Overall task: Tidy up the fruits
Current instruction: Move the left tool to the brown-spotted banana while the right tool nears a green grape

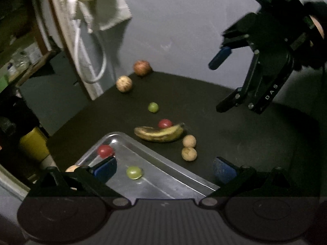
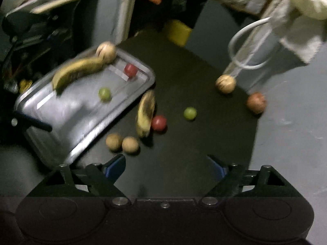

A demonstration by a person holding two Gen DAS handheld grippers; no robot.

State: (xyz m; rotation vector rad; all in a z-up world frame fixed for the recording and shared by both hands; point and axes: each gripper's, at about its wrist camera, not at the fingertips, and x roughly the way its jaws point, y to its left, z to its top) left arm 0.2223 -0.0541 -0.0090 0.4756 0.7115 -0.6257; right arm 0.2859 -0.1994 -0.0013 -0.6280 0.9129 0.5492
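White "DAS" lettering on the right gripper [image 1: 226, 83], its jaws apart and empty above the dark surface [image 1: 204, 106], left gripper [image 1: 165, 169] released over the metal tray [image 2: 67, 110], only the right wrist view showing the tray's banana [image 2: 75, 71], a second banana [image 1: 159, 133] on the surface beside it

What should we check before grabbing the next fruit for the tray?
1. Right gripper open with nothing between its fingers: ok.
2. Left gripper open, holding nothing: ok.
3. Tray has bare room left: ok.
4. Loose banana lies on the mat apart from the tray's rim: cannot tell, it lies very close.
5. Red fruit touches that banana and may roll when the banana is lifted: not ok.
6. View sharp enough to aim: not ok, the right wrist view is blurred.
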